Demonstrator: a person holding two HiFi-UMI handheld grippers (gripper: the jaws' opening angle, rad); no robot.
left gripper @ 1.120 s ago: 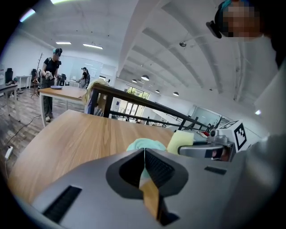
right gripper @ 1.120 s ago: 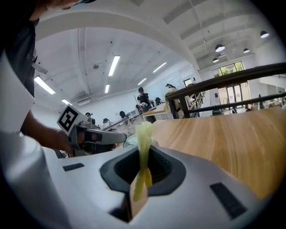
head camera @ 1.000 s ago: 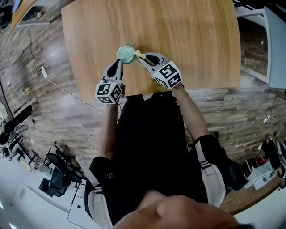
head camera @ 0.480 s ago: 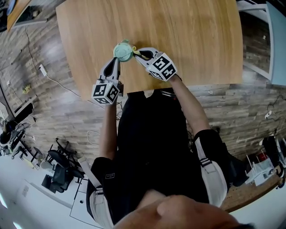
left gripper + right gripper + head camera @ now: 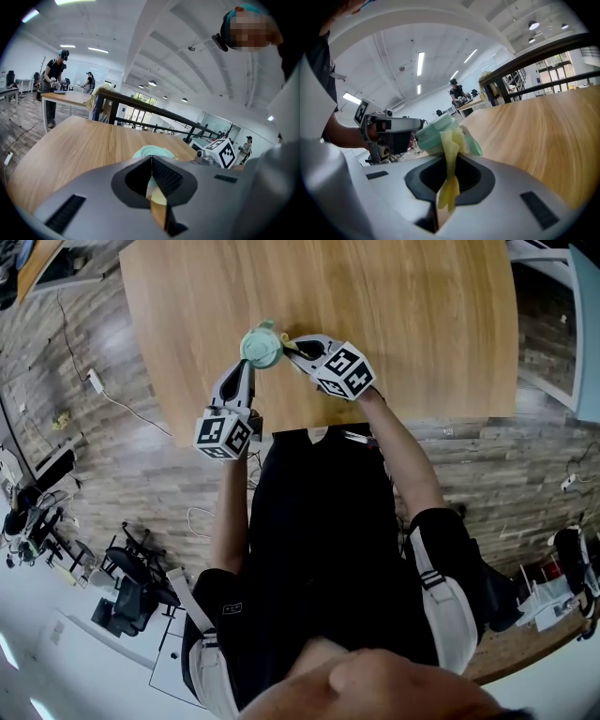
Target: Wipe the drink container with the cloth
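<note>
A mint-green drink container stands near the front edge of the wooden table. My left gripper reaches it from the near side and is shut on a pale part of it; its green top shows just above the jaws. My right gripper sits at the container's right side, shut on a yellow cloth. The cloth lies against the container's side. In the right gripper view, the left gripper shows behind the container.
The table's near edge runs just under my arms, with wood floor and a cable to the left. A black railing stands beyond the table. People stand at another table far off.
My right gripper has moved a little farther over the table along the container's right side, with the cloth in it. The left gripper and container have barely shifted.
</note>
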